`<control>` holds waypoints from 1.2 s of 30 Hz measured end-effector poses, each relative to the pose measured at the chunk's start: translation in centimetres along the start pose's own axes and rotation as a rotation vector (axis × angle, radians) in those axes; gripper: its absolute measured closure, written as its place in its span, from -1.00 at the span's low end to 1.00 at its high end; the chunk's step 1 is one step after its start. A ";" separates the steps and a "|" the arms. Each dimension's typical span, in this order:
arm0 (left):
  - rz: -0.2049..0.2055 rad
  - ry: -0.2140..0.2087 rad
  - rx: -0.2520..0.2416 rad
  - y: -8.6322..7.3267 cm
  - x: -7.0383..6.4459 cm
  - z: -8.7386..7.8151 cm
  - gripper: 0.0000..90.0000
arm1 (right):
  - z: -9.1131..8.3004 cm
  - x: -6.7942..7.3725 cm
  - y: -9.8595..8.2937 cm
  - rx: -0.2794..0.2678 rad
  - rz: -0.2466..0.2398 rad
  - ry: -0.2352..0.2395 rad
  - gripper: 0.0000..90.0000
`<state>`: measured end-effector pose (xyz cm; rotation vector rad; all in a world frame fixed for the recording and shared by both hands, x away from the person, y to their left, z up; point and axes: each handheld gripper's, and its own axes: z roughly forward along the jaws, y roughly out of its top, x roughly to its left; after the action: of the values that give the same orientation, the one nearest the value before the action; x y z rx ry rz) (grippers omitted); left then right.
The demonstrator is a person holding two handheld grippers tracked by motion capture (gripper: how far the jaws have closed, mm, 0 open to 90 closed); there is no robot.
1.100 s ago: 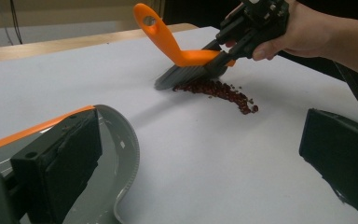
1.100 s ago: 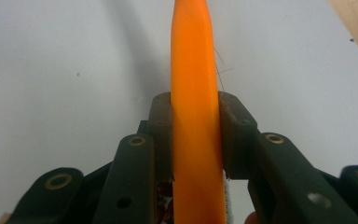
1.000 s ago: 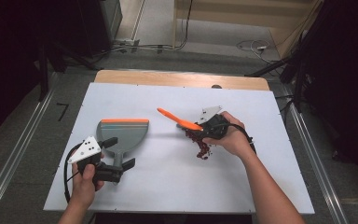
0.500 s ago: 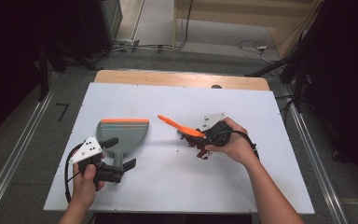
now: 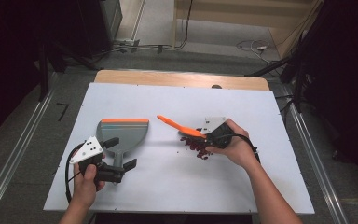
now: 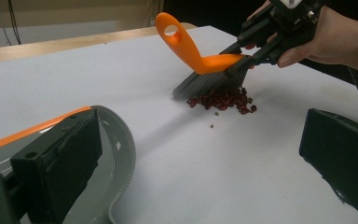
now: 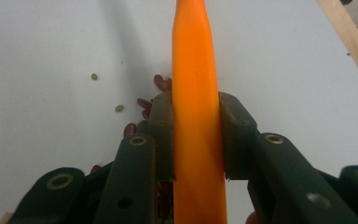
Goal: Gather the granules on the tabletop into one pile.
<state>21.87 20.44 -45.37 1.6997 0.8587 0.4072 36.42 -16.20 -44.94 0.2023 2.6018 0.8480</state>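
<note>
— Where is the orange plastic hand brush (image 5: 177, 126)?

— Mid-worktop, pinched by the right gripper (image 5: 213, 134), bristles on a scatter of dark red beans (image 6: 223, 99).

— And the grey dustpan with an orange lip (image 5: 121, 133)?

— Nearer the worktop's left edge; the left gripper's (image 5: 120, 164) fingers (image 6: 58, 168) spread around its handle.

Brush (image 6: 200, 56): orange handle, grey bristles.
Dustpan (image 5: 122, 133): grey, orange edge.
Beans (image 6: 223, 99): dark red; strays beside them perhaps green.
Table (image 5: 168, 186): white.

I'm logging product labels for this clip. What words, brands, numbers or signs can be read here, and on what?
None: no readable text on the dustpan, the orange brush, the table or either gripper.
A dark mark on the floor left of the table is no clear character.
</note>
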 end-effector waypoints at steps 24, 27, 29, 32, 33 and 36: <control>0.004 0.001 0.001 0.1 -0.1 0.0 -1.00 | 1.8 5.1 4.8 -0.025 0.577 0.168 0.53; -0.001 0.002 -0.002 0.0 0.0 -0.1 -1.00 | 2.4 4.2 4.0 -0.024 0.680 0.147 0.53; -0.003 0.003 -0.004 0.0 0.0 -0.1 -1.00 | 2.2 3.5 3.3 -0.017 0.735 0.131 0.53; -0.003 0.004 -0.003 0.0 0.0 -0.1 -1.00 | 1.8 2.7 2.3 -0.015 0.766 0.103 0.53; -0.003 0.001 -0.003 0.0 0.0 0.0 -1.00 | 1.7 2.5 2.0 -0.012 0.773 0.089 0.53; 0.001 0.001 0.001 0.1 -0.1 0.0 -1.00 | 1.2 2.0 1.1 -0.013 0.791 0.057 0.53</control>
<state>21.85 20.35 -45.32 1.7013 0.8596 0.4080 35.13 -14.17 -45.81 1.2721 2.5523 1.1130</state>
